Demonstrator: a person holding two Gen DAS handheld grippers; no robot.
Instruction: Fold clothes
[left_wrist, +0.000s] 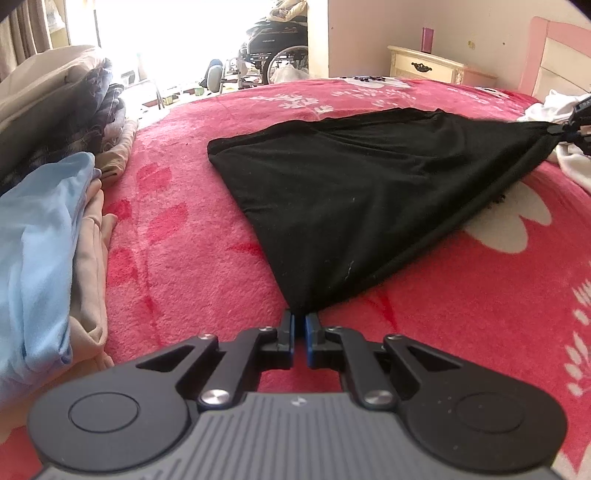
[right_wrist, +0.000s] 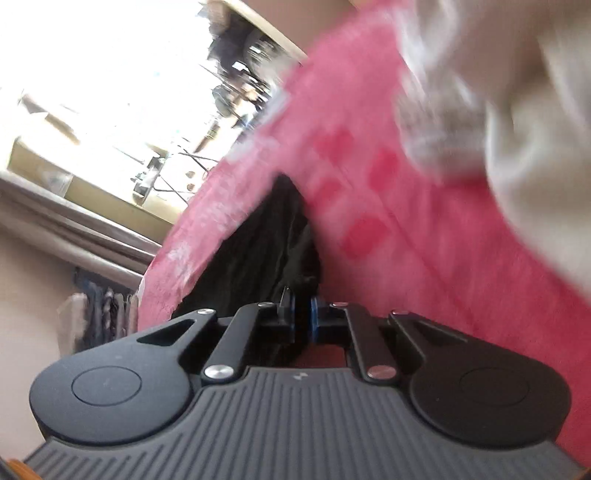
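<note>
I see the black garment (left_wrist: 354, 192), soft matte knit, stretched taut into a triangle over the fuzzy pink bedspread (left_wrist: 177, 258). My left gripper (left_wrist: 299, 325) pinches its near corner, jaws almost closed; my right gripper (right_wrist: 300, 306) clamps another corner. Folded clothes (left_wrist: 48, 192) lie piled beside it.

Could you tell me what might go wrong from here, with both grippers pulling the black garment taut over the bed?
1. The left gripper pinches only the very tip of the black garment, so tension could pull the corner free.
2. The right gripper view is blurred by motion; a fast swing may yank the cloth out or skew the fold.
3. The white clothing lies close by the right gripper's corner and could get dragged along.
</note>
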